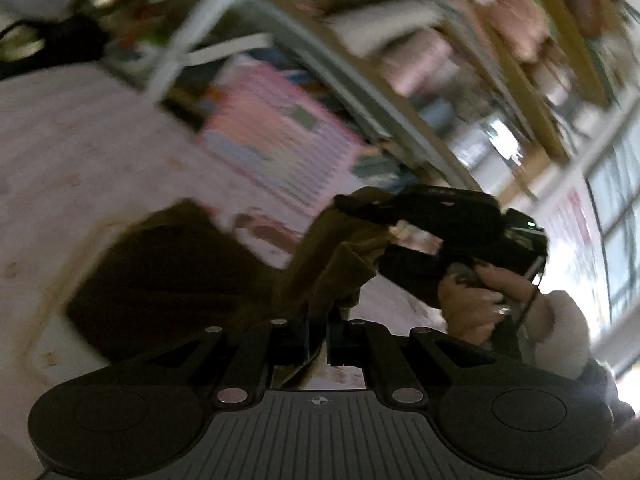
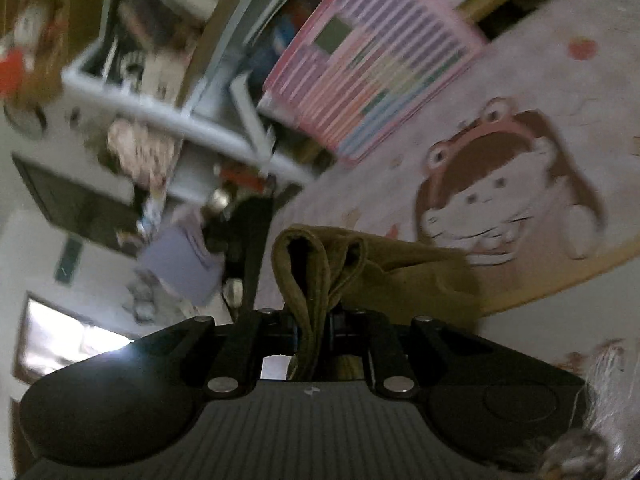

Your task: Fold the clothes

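Note:
An olive-brown garment hangs lifted above a round pale rug. My left gripper is shut on a bunched edge of it. In the left wrist view the other gripper, held by a hand, grips the same garment to the right. In the right wrist view my right gripper is shut on a folded loop of the olive-brown garment, which trails off to the right over the rug. Both views are motion-blurred.
A pink striped box stands at the rug's edge; it also shows in the right wrist view. A white metal shelf frame with cluttered things is behind it. The rug carries a cartoon girl print. A bright window is at the right.

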The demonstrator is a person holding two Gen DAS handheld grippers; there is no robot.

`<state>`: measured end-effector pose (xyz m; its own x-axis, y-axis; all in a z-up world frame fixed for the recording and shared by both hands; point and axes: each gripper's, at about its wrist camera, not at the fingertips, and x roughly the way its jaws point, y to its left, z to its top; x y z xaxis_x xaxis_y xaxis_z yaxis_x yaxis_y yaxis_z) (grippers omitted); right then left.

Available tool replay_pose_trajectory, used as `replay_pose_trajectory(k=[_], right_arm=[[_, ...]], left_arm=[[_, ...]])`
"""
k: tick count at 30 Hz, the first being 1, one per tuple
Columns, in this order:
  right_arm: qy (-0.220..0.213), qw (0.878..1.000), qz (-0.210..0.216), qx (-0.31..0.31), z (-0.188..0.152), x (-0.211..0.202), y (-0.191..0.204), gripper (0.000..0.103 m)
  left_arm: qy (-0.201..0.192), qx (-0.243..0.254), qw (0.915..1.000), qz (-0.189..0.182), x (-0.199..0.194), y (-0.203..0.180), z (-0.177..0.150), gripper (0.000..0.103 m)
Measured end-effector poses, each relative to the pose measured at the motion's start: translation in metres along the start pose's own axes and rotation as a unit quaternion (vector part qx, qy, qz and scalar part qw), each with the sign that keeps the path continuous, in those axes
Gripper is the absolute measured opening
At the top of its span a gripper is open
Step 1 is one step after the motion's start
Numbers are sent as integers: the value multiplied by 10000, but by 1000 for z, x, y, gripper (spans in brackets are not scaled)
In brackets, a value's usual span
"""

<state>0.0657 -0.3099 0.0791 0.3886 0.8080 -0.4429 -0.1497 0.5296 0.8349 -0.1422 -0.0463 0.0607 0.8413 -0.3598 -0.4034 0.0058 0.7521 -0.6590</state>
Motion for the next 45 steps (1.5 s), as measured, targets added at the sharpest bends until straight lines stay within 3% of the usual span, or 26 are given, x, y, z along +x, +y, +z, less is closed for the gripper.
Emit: replay_pose_trajectory(k=[2,6,9,12,15,19,22,26,27,28,30,33,39,44,45], right_arm=[[69,9999,-91,-65,-7,22,16,20],[107,9998,-142,-84,-18,59,43,48],[-71,10000,-55,-33,-26,70,54,48],[-349,9993,-163,-3,-35,69,56,49],[-734,9946,-708,-181,-50,57,50,49],[-1168,9768,-1712,-547,-84,32,35,50],[-1252,9641,-2255,-632,-117,17,23,50],[-1304,9557,-2519,-783,-152,17,16,51],[-1301,9553,-2537,-776,-157,21,15,51],[-1296,9550,-2556,-767,-161,24,14,51],[-1265,9515,-2696,-777,-165,32,16,51],[-1310,9456,-2812,-976,-170,39,24,52],[-1175,9433,-2989,-839,-167,56,16,56],[-1173,9455,-2944,-750,-166,55,13,56],[-1197,9483,-2862,-672,-166,51,13,57]], left_arm=[[99,-188,9996,170,-7,25,11,8],[279,-306,9963,749,-28,66,36,20],[276,-200,9950,942,-37,90,54,27],[368,-58,9962,782,-36,107,71,32],[701,221,9962,469,-20,114,82,33],[1107,769,9909,-52,12,103,88,53],[1235,1082,9860,-299,41,91,91,54],[1363,1633,9761,-446,74,73,90,49],[1392,1818,9724,-457,79,69,88,20],[1432,2006,9683,-404,85,67,85,1],[1354,2190,9660,-250,87,66,83,1],[894,2280,9684,-471,68,61,90,1],[1751,1995,9641,-84,114,99,82,3],[1511,1710,9723,-497,90,103,97,9],[1454,1673,9736,-552,85,104,101,19]])
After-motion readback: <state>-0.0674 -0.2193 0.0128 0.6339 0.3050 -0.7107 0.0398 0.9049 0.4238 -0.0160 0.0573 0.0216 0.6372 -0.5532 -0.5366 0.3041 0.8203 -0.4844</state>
